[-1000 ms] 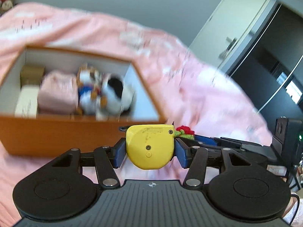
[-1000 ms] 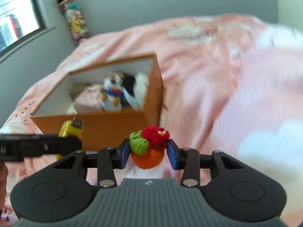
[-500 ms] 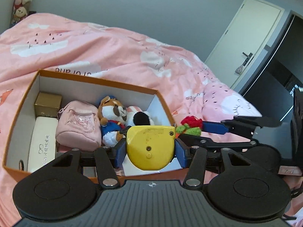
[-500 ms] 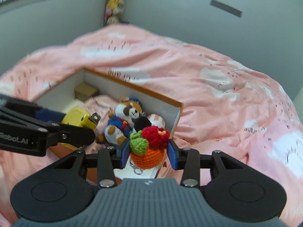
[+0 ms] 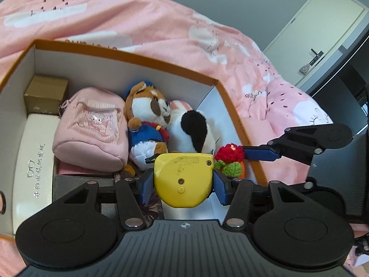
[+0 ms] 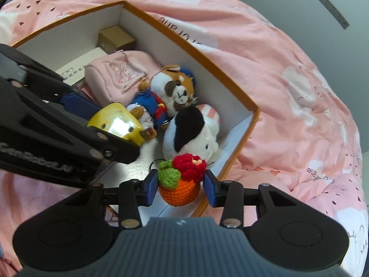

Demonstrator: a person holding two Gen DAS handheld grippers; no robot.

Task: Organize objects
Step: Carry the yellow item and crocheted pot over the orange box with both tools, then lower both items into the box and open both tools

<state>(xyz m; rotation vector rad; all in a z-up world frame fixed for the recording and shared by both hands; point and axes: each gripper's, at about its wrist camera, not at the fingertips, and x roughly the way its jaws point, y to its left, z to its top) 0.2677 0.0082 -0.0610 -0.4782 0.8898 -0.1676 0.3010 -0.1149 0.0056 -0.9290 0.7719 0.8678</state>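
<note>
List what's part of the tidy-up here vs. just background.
Job:
- yellow tape measure, in left gripper
- crochet flower pot, in right gripper
- orange box

Background:
- pink duvet
- door

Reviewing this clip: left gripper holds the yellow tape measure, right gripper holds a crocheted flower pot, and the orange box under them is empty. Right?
Not quite: the box is not empty. The left wrist view shows a pink pouch, a dog plush, a black-and-white plush and small boxes in it. The rest holds: left gripper holds the tape measure, right gripper the flower pot.
</note>
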